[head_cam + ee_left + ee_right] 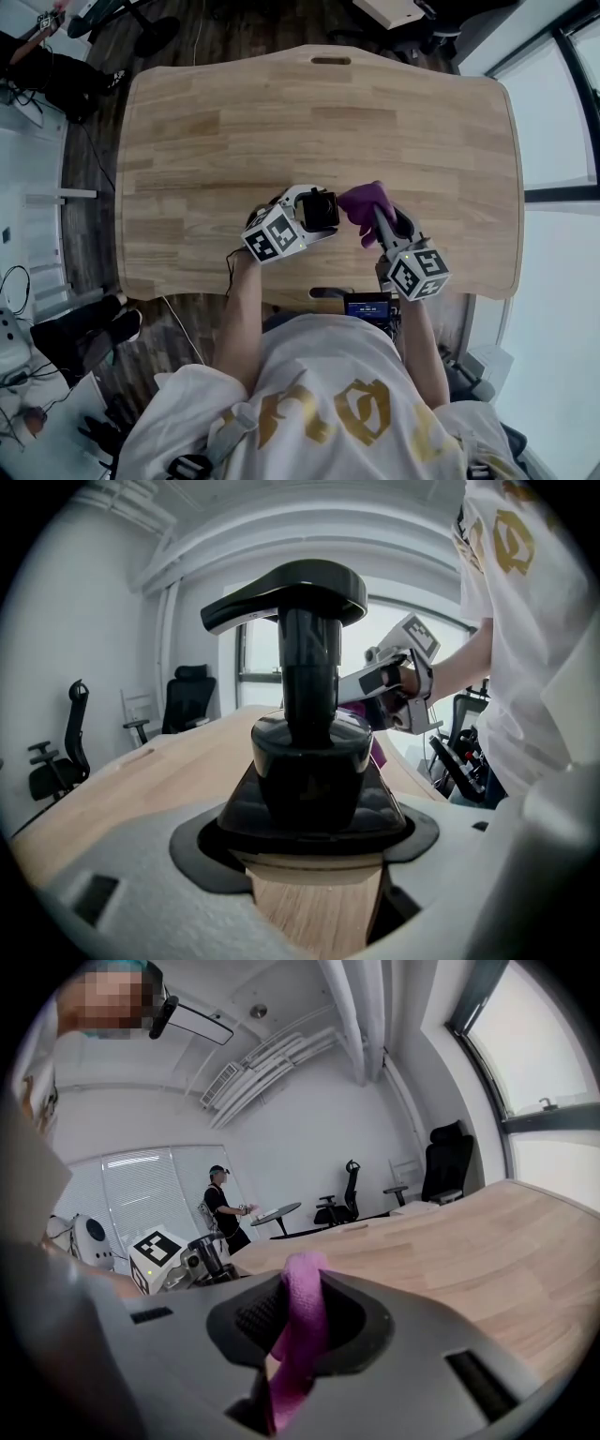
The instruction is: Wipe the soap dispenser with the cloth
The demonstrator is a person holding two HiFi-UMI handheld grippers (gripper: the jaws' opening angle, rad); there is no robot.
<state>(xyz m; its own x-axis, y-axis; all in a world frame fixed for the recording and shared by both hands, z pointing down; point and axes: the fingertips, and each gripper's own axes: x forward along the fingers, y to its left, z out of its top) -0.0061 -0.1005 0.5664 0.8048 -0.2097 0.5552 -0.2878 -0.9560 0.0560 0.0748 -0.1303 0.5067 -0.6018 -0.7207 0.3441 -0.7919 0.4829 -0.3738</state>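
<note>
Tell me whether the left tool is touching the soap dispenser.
Touching. The left gripper view shows the soap dispenser clamped between the left tool's jaws.

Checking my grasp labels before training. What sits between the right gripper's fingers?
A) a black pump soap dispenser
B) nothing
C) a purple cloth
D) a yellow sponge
C: the right gripper view shows a purple fabric cloth pinched in the right gripper, while the black plastic pump soap dispenser is held by the left gripper.

An office: swivel chairs (442, 1164), wooden desk (487, 1251), big windows (553, 1044).
</note>
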